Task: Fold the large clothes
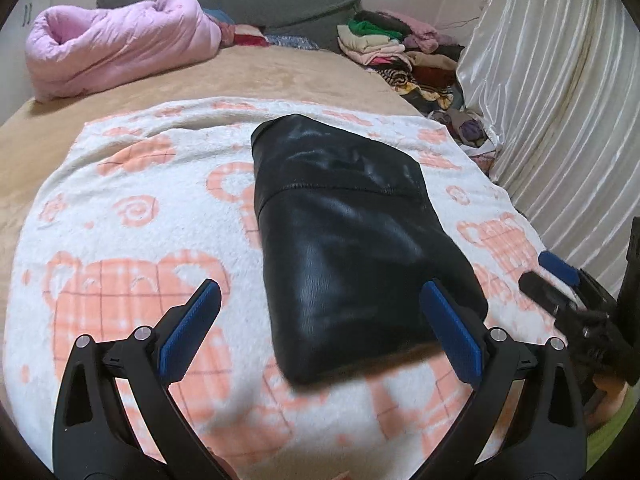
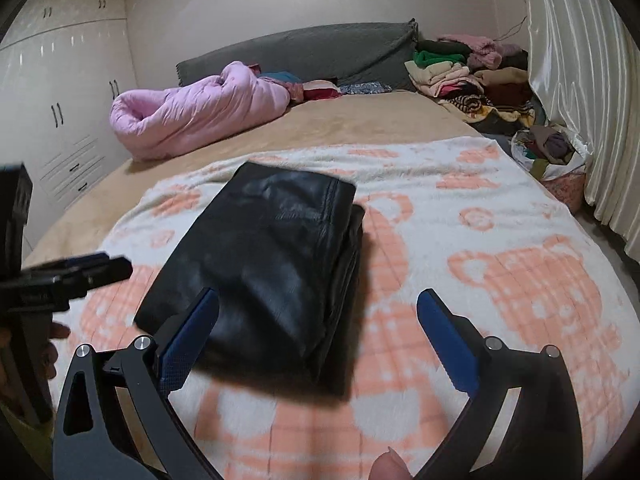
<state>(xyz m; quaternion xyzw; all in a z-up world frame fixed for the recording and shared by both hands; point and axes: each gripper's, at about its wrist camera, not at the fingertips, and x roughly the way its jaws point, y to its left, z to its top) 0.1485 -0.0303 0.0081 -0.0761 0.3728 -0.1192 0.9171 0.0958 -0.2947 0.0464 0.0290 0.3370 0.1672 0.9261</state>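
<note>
- The black leather garment [image 1: 352, 240] lies folded into a compact rectangle on the white blanket [image 1: 132, 208] with orange bear prints, spread over the bed [image 1: 248, 72].
- The left tool [image 1: 320, 308] hovers with its jaws spread wide and holds nothing; its right blue pad [image 1: 450, 332] overlaps the garment's near corner in view.
- The right tool [image 2: 318, 312] is likewise wide open and empty, just above the garment's [image 2: 264, 264] near edge.
- A pink quilt [image 2: 192, 112] and a pile of clothes [image 2: 468, 76] sit at the bed's far end.
</note>
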